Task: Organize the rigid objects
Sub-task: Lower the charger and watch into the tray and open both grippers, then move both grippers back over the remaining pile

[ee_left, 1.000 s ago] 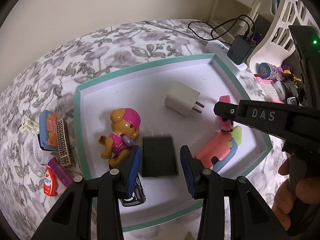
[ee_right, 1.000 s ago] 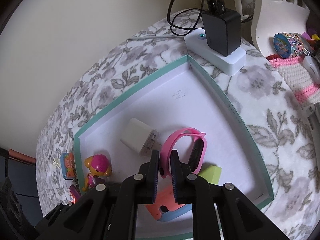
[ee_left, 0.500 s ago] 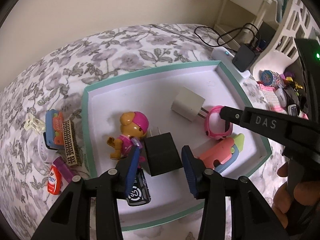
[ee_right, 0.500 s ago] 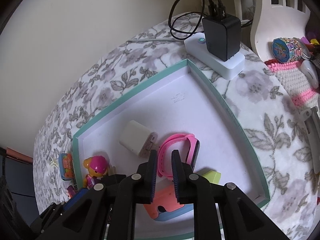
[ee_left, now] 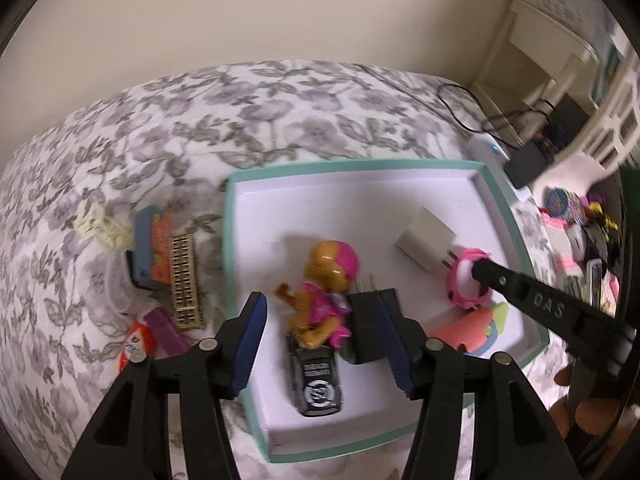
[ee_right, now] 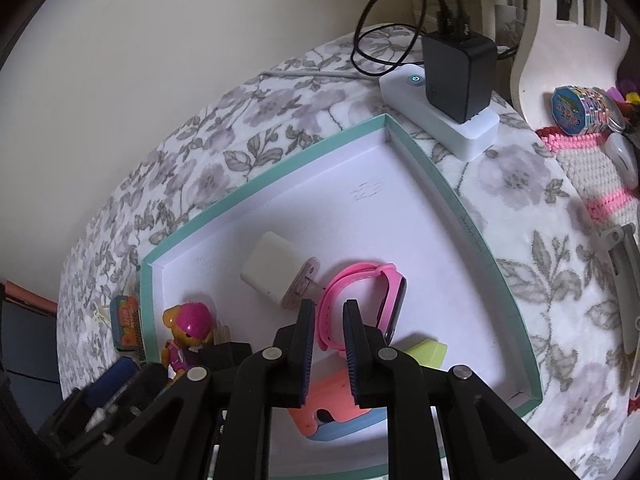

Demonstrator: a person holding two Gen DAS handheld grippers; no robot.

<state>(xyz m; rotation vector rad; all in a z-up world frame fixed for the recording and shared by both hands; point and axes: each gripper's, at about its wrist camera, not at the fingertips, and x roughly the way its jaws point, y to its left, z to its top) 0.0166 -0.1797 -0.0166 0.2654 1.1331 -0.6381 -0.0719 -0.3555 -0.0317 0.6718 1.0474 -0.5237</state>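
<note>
At the bottom of the left wrist view, the left gripper [ee_left: 324, 340] has its jaws spread wide with nothing clamped between them. Its right finger lies against the side of a black charger [ee_left: 366, 330], though whether it presses on it cannot be told. Between the fingers sit a black toy car [ee_left: 318, 378] and, just above it, a pink-capped puppy figure [ee_left: 326, 292] leaning on the charger's left side.

All of these rest in a white tray with a teal rim [ee_left: 236, 240] that lies on a floral bedspread [ee_left: 240, 112]. Lower right in the tray is a coral and blue toy [ee_left: 466, 330].

In the right wrist view, the right gripper [ee_right: 326, 334] shows at lower centre with narrow jaws closed on the band of a pink smartwatch [ee_right: 362, 304]. Just left of the watch lies a white plug adapter [ee_right: 272, 272], its prongs toward the watch.

Left of the tray, on the bedspread, a small pile includes a patterned beige block [ee_left: 184, 280] and an orange and blue case [ee_left: 150, 248].

Farther up, beyond the tray's far corner, a white power strip [ee_right: 440, 120] carries a black power brick [ee_right: 458, 76] with cables.
</note>
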